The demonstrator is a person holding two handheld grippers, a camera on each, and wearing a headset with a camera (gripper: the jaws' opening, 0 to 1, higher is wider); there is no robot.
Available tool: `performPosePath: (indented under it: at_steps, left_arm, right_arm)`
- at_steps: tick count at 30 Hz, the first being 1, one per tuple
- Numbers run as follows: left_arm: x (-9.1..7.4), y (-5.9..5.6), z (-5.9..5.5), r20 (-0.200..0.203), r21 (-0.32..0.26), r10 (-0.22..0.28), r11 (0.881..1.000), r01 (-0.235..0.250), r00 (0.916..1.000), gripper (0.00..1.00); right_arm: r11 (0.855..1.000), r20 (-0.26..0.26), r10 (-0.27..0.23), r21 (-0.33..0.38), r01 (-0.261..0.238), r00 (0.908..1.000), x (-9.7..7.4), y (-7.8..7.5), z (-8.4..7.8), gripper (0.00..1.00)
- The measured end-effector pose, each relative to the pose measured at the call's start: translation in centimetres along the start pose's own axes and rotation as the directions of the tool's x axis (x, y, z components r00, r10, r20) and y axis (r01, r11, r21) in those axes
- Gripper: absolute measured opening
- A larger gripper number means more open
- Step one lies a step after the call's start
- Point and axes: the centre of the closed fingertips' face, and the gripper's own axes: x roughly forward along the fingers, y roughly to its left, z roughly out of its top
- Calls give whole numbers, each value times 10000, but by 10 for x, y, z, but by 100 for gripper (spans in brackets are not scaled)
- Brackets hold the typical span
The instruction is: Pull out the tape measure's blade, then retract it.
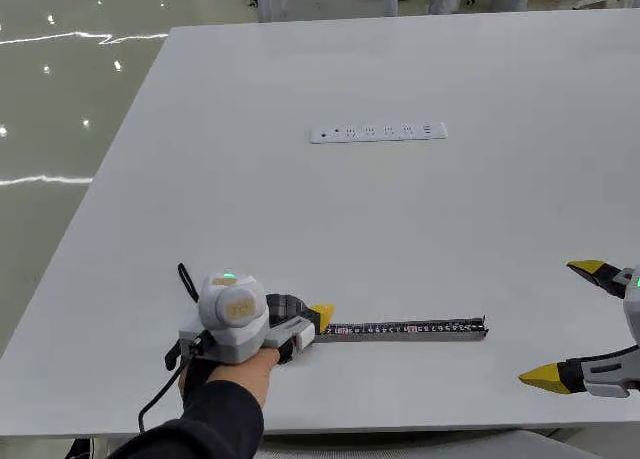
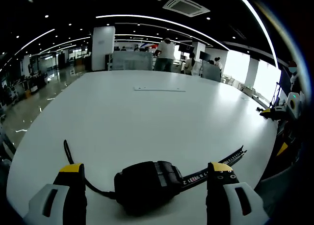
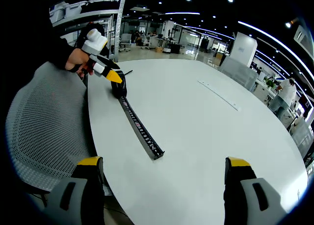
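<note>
A black tape measure [image 1: 288, 312] lies near the front left of the white table [image 1: 400, 209]. Its blade [image 1: 405, 329] is drawn out flat to the right and ends at a hook [image 1: 484, 327]. My left gripper [image 1: 300, 324] is open, with its yellow-tipped jaws on either side of the case [image 2: 147, 183] and a gap on each side. My right gripper [image 1: 567, 324] stands open at the right edge, a short way beyond the blade's end. In the right gripper view the blade [image 3: 140, 127] runs from the case [image 3: 119, 90] toward my right gripper [image 3: 164, 162].
A white power strip [image 1: 378, 132] lies flat near the table's middle. A black wrist loop [image 1: 186, 279] trails from the case's left. The table's front edge is close below the blade. A grey mesh chair [image 3: 44, 127] stands beside the table. People stand beyond the far end [image 2: 166, 51].
</note>
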Motion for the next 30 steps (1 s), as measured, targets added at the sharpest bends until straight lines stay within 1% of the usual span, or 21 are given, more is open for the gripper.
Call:
performPosePath:
  at_steps: [2,3,5,7,9,10,12,13,15,17,19,20,21,25,27,28,30]
  left_arm:
    - [4,6,-5,-160,95,166,9998,-165,9997,99]
    - [6,8,-10,-332,46,212,9998,-211,9992,99]
    - [8,9,-12,-395,92,216,9997,-212,9990,99]
    - [8,6,-12,-366,-303,46,9995,-57,9993,99]
    - [10,6,-14,-370,-482,4,9988,-22,9993,100]
    - [11,6,-15,-439,-481,-4,9988,-17,9990,99]
    - [11,6,-16,-412,-361,5,9993,-19,9992,98]
    - [12,5,-16,-402,-426,-19,9991,1,9992,98]
    - [12,5,-14,-332,-357,-30,9994,18,9994,98]
    - [12,5,-14,-334,-359,-46,9993,34,9994,96]
    - [12,3,-15,-392,-300,-73,9995,61,9992,95]
    - [12,3,-17,-447,-277,-94,9996,82,9990,95]
    - [12,3,-18,-483,-287,-107,9995,94,9988,95]
    - [12,3,-19,-526,-477,-134,9988,109,9985,94]
    - [12,3,-19,-538,-502,-124,9987,97,9985,94]
    - [13,2,-19,-539,-385,-136,9992,116,9985,94]
    - [12,2,-20,-549,-359,-134,9993,114,9984,94]
  right_arm:
    - [9998,-58,138,-165,-139,9999,4,1,2,99]
    - [9994,-21,242,-239,-242,9997,7,1,6,99]
    - [9984,37,335,-456,-333,9994,10,0,13,99]
    - [9971,78,453,-609,-447,9989,15,-2,21,99]
    - [9957,-44,593,-709,-594,9982,20,-4,23,99]
    - [9938,-109,695,-856,-702,9975,23,-5,25,99]
    - [9904,-206,905,-1027,-922,9957,28,-6,28,96]
    - [9867,-271,1083,-1188,-1108,9937,31,-5,29,95]
    - [9796,-414,1347,-1445,-1393,9900,38,-3,29,93]
    - [9757,-544,1501,-1533,-1568,9872,43,-4,27,90]
    - [9656,-699,1778,-1797,-1877,9816,48,-3,24,84]
    - [9562,-946,1901,-2077,-2062,9772,51,-3,20,81]
    - [9507,-1069,1987,-2203,-2181,9742,52,-2,17,77]
    - [9304,-1500,2505,-2357,-2806,9564,58,6,9,68]
    - [9244,-1637,2689,-2328,-3021,9491,62,8,6,65]
    - [9233,-1768,2735,-2273,-3096,9455,64,7,3,63]
    - [9233,-1785,2740,-2263,-3104,9450,65,7,3,59]
